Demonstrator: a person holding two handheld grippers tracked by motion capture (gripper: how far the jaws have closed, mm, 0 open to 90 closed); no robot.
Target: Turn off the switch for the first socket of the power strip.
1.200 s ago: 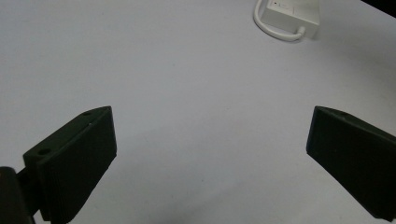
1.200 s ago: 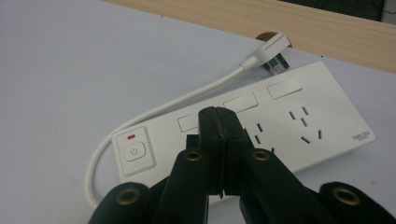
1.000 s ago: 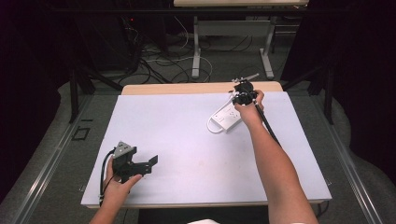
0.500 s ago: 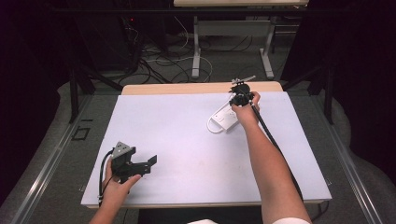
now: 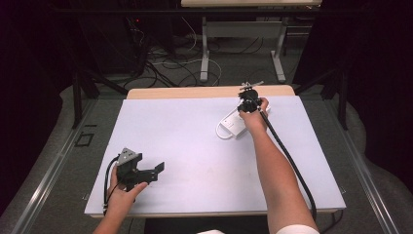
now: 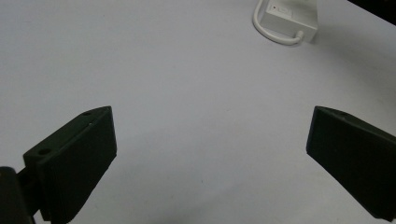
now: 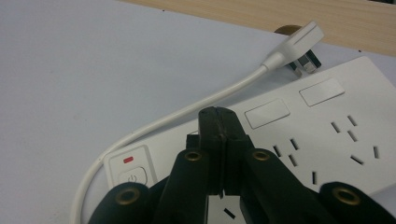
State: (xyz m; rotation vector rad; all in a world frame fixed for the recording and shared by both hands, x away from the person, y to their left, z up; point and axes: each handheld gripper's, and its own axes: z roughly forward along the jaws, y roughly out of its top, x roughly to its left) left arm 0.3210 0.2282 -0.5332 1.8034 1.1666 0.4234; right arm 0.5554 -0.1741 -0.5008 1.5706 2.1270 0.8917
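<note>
Right gripper view: right gripper [image 7: 219, 116], jaws pressed together on nothing, hovers over the white power strip [image 7: 327, 121]; its power-symbol button [image 7: 133, 178] lies left of the tips. Left gripper [image 5: 158, 169] gapes wide.

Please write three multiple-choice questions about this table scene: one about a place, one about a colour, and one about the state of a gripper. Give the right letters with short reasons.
1. Where does the flat white plastic power strip lie on the pale table?
A. far right part
B. near left corner
C. on the floor

2. What colour is the small mark above the power button of the strip?
A. green
B. red
C. blue

3. How stand the jaws of the left hand-held gripper?
A. pressed together
B. wide apart, nothing between
C. closed on a cable

Answers:
1 A: the high view shows it by the right hand-held gripper.
2 B: the right gripper view shows a red dash.
3 B: the left gripper view shows bare table between them.
</note>
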